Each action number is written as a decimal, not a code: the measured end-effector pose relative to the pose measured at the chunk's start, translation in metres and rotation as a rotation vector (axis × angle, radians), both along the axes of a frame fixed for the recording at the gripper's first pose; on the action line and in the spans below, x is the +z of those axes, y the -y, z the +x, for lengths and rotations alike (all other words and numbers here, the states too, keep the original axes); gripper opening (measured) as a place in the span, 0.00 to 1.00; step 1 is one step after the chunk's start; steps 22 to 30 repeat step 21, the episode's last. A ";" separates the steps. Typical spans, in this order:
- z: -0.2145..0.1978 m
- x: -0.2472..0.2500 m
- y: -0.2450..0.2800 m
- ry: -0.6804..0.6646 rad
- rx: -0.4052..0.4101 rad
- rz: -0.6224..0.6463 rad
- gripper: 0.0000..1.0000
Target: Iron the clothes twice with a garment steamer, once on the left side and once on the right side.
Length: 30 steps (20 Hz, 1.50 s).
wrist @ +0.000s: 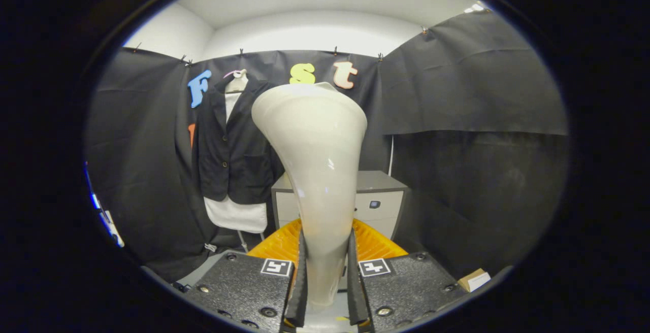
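Gripper [325, 272] fingers clamped on the steamer [311, 140] neck, head upright. Jacket [231, 145] hangs on the booth wall, beyond and left. Judgement: approach squarely, start at the jacket's left panel.

Steamer head [312, 170] hides jacket's [231, 150] right side and cabinet [378, 201] middle; steamer's lower end cut off between gripper [327, 272] jaws; steamer face unseen.

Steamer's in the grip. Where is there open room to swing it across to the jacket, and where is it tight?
The gripper is shut on the steamer head. Open room lies to the right, between the cabinet and the black cloth wall. It is tighter on the left: the jacket hangs right beside the cabinet, with the white garment under it.
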State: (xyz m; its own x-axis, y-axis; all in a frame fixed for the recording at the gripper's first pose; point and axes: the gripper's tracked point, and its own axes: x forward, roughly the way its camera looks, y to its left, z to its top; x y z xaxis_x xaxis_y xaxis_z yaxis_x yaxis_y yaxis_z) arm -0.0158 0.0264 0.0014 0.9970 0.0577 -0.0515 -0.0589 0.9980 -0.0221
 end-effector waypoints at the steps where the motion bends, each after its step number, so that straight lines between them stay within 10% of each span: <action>1: 0.000 0.000 -0.002 0.001 0.002 -0.001 0.35; 30: 0.000 -0.001 -0.010 -0.014 0.013 -0.013 0.35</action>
